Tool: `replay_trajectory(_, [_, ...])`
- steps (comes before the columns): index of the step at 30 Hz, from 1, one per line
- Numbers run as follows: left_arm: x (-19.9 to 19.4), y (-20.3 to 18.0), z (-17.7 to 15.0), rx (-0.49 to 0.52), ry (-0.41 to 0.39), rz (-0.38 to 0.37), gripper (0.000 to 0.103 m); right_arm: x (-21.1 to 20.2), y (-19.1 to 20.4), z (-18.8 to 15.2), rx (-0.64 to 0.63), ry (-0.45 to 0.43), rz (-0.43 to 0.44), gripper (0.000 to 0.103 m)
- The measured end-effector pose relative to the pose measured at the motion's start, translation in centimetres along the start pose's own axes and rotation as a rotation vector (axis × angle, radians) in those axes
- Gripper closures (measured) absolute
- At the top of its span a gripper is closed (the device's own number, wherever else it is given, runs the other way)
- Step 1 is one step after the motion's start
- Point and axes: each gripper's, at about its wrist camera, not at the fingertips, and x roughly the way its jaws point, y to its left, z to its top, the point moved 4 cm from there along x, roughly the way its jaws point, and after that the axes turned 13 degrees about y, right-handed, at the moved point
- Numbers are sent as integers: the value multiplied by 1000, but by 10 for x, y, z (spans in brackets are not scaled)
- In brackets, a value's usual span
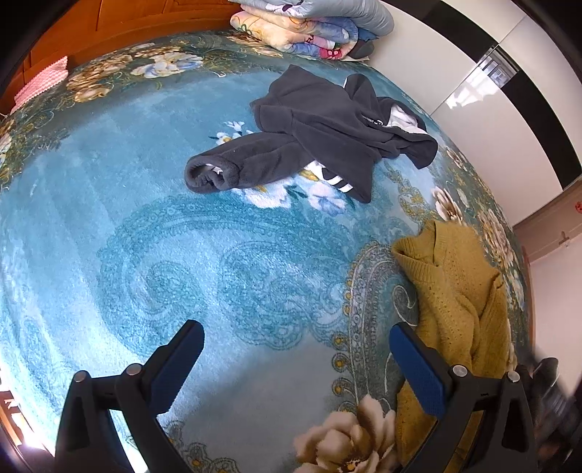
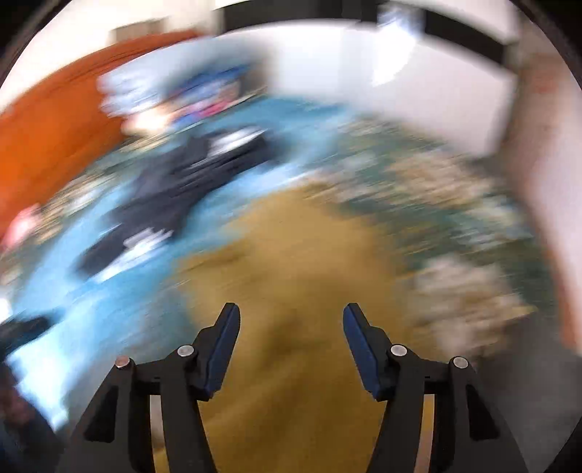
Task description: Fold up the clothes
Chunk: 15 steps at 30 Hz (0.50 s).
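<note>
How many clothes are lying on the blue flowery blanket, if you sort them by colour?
Dark grey fleece clothes: 1, the dark grey fleece hoodie
Mustard yellow knitted clothes: 1, the mustard yellow knitted sweater
Black-and-white striped clothes: 1, the black-and-white striped garment poking out from under the hoodie
Total: 3 clothes on the blue floral blanket. The pile of folded quilts at the far end is not counted.

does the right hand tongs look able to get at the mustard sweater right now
Probably yes. The right tongs are open, with the mustard sweater directly ahead and nothing visible between them. That view is heavily motion-blurred, though, so contact cannot be judged. The left wrist view shows the sweater lying uncovered on the blue bedspread.
</note>
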Motion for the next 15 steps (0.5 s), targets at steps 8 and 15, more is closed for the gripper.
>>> replay_trajectory(8, [-12, 7, -2, -16, -36, -33, 0, 129, 46, -10, 8, 280, -80, 43])
replay_trajectory(15, [-3, 21, 2, -100, -9, -100, 0, 153, 27, -2, 10, 317, -226, 57])
